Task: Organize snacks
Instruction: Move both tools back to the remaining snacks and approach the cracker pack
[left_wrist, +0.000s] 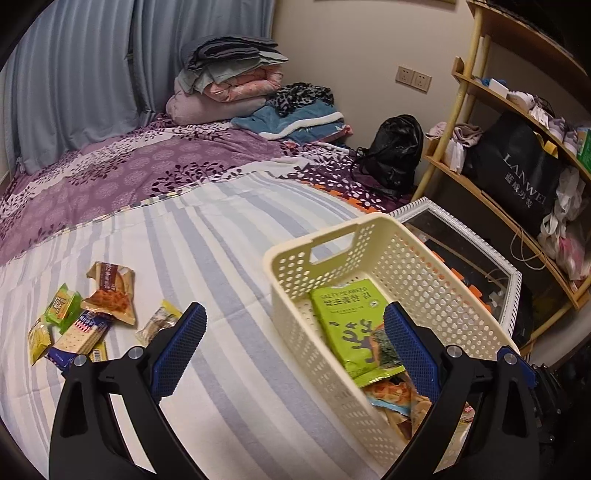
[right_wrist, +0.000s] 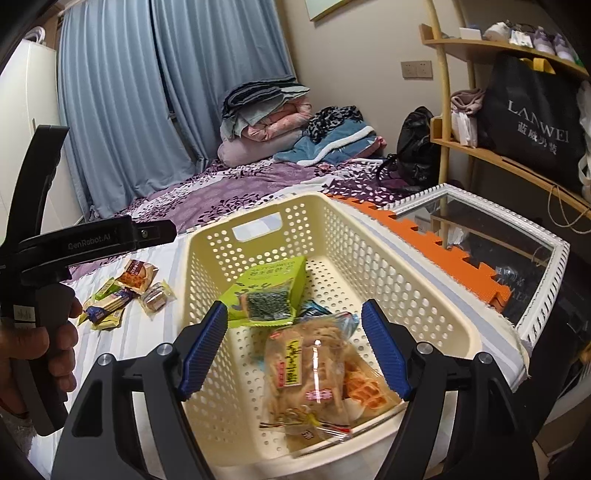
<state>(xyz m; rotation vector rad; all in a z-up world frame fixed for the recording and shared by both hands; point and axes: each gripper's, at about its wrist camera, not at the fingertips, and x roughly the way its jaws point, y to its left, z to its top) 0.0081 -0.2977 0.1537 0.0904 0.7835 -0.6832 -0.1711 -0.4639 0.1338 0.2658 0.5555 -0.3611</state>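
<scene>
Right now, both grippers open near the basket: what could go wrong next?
1. The cream basket sits close to the bed's edge by the orange foam mat; a nudge from the right gripper might push it off.
2. The clear noodle-snack bag leans over the basket's near rim and may slide out.
3. The loose snack pile overlaps, so the left gripper may pinch two packets together.

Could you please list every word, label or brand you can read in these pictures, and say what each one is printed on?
"SALTY SEAWEED": on the green snack pack in the basket; Korean print below it is not clear enough to quote.
"LANWEI": on the black bag on the shelf; Chinese characters beneath are too blurred to quote.
"GenRobot.AI": on the left gripper, seen from the right wrist.
Print on the loose snacks on the bed and the clear packet: too small or blurred.
</scene>
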